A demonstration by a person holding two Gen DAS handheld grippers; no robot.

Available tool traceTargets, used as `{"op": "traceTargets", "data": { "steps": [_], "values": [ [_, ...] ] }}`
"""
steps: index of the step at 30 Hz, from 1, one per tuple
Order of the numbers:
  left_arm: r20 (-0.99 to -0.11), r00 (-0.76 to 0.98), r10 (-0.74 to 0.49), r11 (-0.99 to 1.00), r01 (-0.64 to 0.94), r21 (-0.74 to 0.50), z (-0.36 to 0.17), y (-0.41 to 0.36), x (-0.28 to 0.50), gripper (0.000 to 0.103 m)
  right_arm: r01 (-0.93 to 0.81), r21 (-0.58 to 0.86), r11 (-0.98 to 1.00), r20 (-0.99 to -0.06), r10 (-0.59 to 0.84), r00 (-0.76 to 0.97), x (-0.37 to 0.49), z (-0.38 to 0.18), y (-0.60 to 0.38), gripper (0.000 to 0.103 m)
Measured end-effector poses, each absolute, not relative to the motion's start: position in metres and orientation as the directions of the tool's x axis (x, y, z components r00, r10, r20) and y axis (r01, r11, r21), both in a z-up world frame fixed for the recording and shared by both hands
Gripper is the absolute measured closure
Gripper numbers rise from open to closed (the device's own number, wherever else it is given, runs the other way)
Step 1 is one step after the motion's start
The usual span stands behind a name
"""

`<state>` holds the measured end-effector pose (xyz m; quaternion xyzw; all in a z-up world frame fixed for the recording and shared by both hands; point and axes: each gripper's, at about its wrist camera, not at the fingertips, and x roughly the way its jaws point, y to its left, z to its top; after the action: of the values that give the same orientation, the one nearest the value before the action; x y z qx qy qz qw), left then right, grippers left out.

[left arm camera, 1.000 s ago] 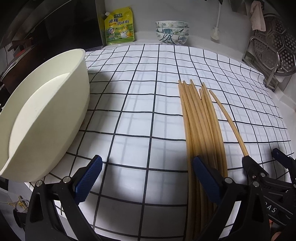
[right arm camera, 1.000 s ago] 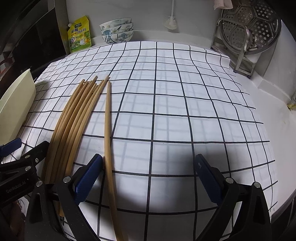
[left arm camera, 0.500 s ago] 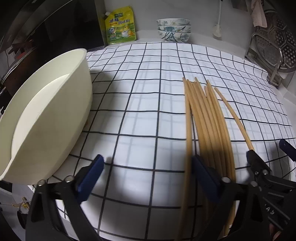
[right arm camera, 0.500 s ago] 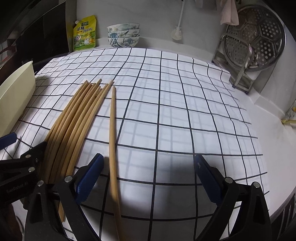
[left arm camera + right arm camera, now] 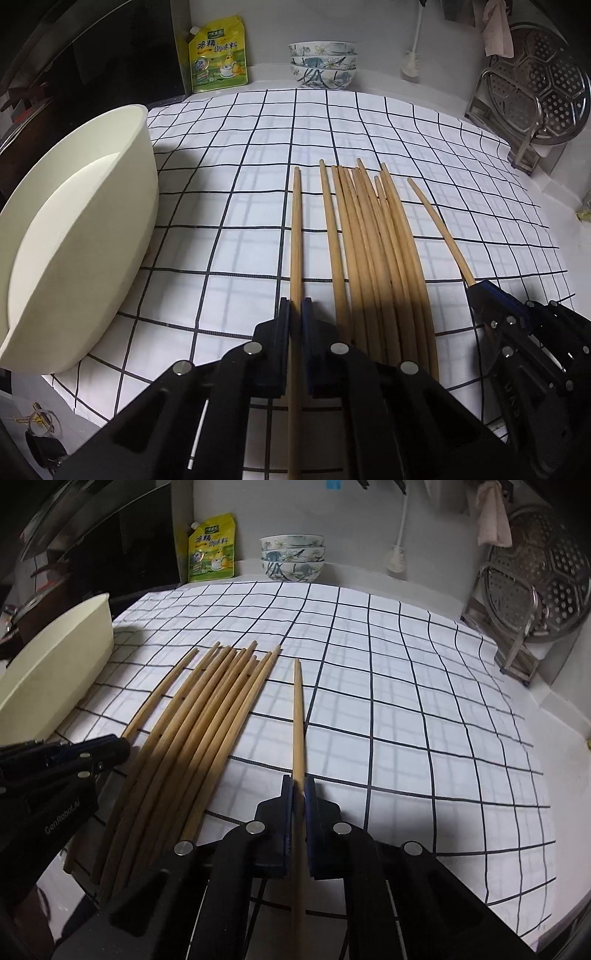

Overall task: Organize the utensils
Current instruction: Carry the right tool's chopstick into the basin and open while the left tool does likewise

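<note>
Several long wooden chopsticks (image 5: 373, 236) lie side by side on a white checked cloth (image 5: 236, 206); they also show in the right wrist view (image 5: 207, 716). My left gripper (image 5: 295, 310) is shut on the leftmost chopstick (image 5: 296, 229), which points away from me. My right gripper (image 5: 299, 788) is shut on the rightmost chopstick (image 5: 298, 716), set apart from the bundle. The right gripper shows in the left wrist view (image 5: 491, 299), the left gripper in the right wrist view (image 5: 107, 749).
A cream tub (image 5: 74, 236) stands on the left edge of the cloth. A yellow pouch (image 5: 218, 55) and stacked patterned bowls (image 5: 323, 62) stand at the back wall. A metal rack with a steamer plate (image 5: 535, 85) stands at the right.
Both grippers were open and have shut, each on one chopstick. The leftmost chopstick has moved left, away from the bundle.
</note>
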<state>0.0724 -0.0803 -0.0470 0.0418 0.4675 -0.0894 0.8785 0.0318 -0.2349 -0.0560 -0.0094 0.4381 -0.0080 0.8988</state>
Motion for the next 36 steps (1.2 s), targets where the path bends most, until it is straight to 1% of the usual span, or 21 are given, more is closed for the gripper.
{"op": "traceTargets", "data": {
  "steps": [7, 11, 16, 19, 23, 28, 33, 36],
  "values": [
    [-0.801, 0.582, -0.141, 0.981, 0.189, -0.035, -0.027, -0.069, 0.068, 0.096, 0.034, 0.105, 0.994, -0.764, 0.058, 0.642, 0.026, -0.045, -0.250, 0.097],
    [-0.782, 0.601, -0.167, 0.978, 0.199, -0.056, -0.008, -0.061, 0.066, 0.096, 0.031, 0.133, 0.991, -0.741, 0.079, 0.667, 0.022, -0.029, -0.248, 0.097],
    [-0.747, 0.641, -0.177, 0.979, 0.191, -0.068, 0.021, -0.043, 0.061, 0.096, -0.013, 0.181, 0.983, -0.697, 0.138, 0.703, 0.026, 0.002, -0.229, 0.097],
    [-0.707, 0.687, -0.168, 0.984, 0.154, -0.085, 0.042, -0.017, 0.058, 0.096, -0.067, 0.191, 0.979, -0.673, 0.180, 0.717, 0.035, 0.021, -0.205, 0.097],
    [-0.677, 0.726, -0.119, 0.993, 0.102, -0.065, 0.060, 0.023, 0.060, 0.096, -0.160, 0.210, 0.965, -0.648, 0.260, 0.716, 0.054, 0.041, -0.161, 0.097],
    [-0.660, 0.750, -0.039, 0.999, 0.021, -0.035, 0.067, 0.084, 0.067, 0.096, -0.267, 0.228, 0.936, -0.641, 0.351, 0.683, 0.083, 0.050, -0.097, 0.097],
    [-0.678, 0.735, 0.032, 0.997, -0.072, -0.031, 0.059, 0.140, 0.087, 0.096, -0.352, 0.242, 0.904, -0.667, 0.418, 0.617, 0.114, 0.043, -0.032, 0.097],
    [-0.696, 0.716, 0.047, 0.996, -0.087, -0.022, 0.049, 0.159, 0.100, 0.096, -0.381, 0.248, 0.891, -0.692, 0.438, 0.574, 0.131, 0.035, -0.003, 0.097]
  ]
}}
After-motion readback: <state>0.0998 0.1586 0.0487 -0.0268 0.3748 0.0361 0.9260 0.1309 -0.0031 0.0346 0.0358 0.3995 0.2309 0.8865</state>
